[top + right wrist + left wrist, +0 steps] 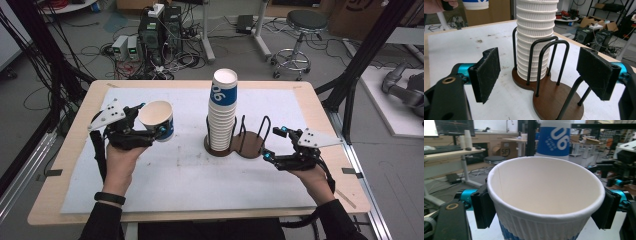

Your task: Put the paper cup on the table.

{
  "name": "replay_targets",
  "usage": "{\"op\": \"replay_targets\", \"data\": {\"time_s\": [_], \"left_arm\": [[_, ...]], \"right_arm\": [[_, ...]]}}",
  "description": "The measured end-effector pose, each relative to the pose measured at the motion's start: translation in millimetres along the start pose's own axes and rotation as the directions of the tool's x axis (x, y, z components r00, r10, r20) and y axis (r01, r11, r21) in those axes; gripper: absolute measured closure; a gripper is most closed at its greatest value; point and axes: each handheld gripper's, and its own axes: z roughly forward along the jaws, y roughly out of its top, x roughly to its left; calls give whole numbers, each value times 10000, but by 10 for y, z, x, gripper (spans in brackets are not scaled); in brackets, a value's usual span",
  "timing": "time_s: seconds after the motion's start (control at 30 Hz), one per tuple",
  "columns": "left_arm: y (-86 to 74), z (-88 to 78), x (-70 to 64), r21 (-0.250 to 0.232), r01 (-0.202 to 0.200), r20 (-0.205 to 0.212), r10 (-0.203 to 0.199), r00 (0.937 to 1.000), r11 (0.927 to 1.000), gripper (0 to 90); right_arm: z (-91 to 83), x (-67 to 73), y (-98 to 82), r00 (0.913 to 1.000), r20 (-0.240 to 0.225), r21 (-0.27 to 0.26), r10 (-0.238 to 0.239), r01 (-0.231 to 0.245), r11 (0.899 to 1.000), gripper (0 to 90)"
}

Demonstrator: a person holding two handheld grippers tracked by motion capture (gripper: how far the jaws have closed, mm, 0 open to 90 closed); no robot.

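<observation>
A paper cup (158, 119) is clamped in the left gripper (150, 120), held above the table (165, 180); its empty white inside is revealed by the left gripper view. The right gripper (274, 143) is held open just beside the cup holder (554, 100).

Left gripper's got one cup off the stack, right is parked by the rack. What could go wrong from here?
1. The left gripper clamps the paper cup just below its rim; thin paper could crush or slip out.
2. The cup stack rises well above the rack's wire loops, so a bump from the carried cup could tip it.
3. The right gripper sits open beside the rack's empty slot and may knock the rack.
</observation>
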Motion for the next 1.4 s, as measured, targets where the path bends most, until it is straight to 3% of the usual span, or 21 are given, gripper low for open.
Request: {"op": "replay_targets", "data": {"time_s": [0.27,0.57,0.83,1.07,1.23,1.4], "left_arm": [[-64,-63,168,-177,247,-881,-262,9958,9995,209],[-111,-96,342,-202,137,-2043,-176,9787,9997,209],[-159,-61,442,-148,212,-2439,-241,9695,9997,209],[-213,9,492,64,-210,-2754,220,9611,9998,209],[-318,30,544,320,-187,-3097,277,9504,9993,209],[-454,37,588,440,-25,-3231,166,9462,9990,209]], "right_arm": [[3,-15,-7,10000,35,56,93,-93,9999,196],[0,-21,-10,9998,94,63,163,-163,9998,195],[2,-29,-13,9999,108,61,123,-124,9999,196],[4,-26,-22,9998,80,92,173,-174,9998,195],[-4,-25,-23,9997,97,80,211,-212,9997,196],[-8,-31,-24,9997,147,52,201,-202,9998,195]]}}
